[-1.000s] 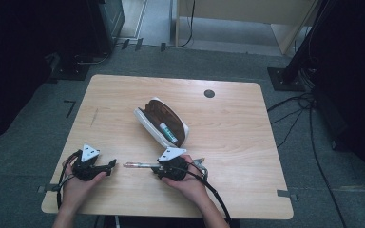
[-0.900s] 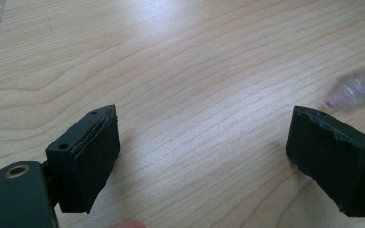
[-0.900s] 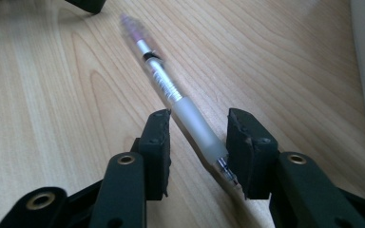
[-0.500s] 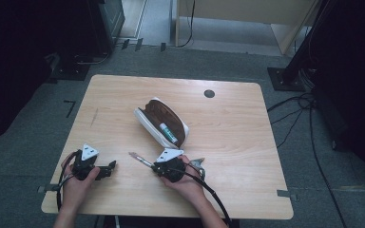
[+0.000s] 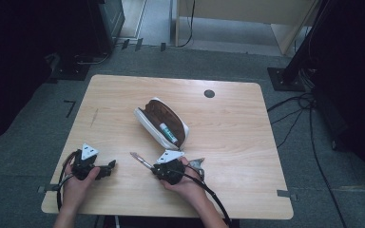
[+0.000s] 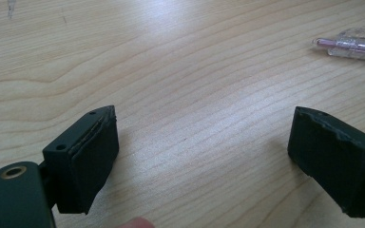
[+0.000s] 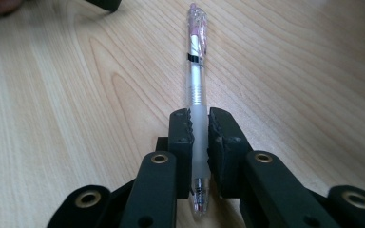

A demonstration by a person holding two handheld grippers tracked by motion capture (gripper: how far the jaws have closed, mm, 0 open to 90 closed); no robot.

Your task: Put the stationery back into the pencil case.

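Observation:
A clear pen (image 7: 197, 85) with a pink clip lies low over the wooden table (image 5: 228, 142). My right gripper (image 7: 198, 126) is shut on its frosted grip, near the tip end. From above, the right gripper (image 5: 158, 167) sits near the front edge and the pen (image 5: 141, 160) points away and to the left. My left gripper (image 5: 110, 166) rests to the left, apart from the pen. Its jaws have just been opening and stand wide, with bare wood between them (image 6: 204, 137). The pen's clip end (image 6: 351, 45) lies beyond them at the upper right.
An open brown and white pencil case (image 5: 161, 122) lies mid-table just beyond the right gripper, a green and white tube (image 5: 168, 133) inside it. A round dark hole (image 5: 209, 93) marks the far side. Cables trail off the front edge.
The pen in the right gripper has swung from pointing straight at the left gripper to pointing away and left. Both hands stay where they were.

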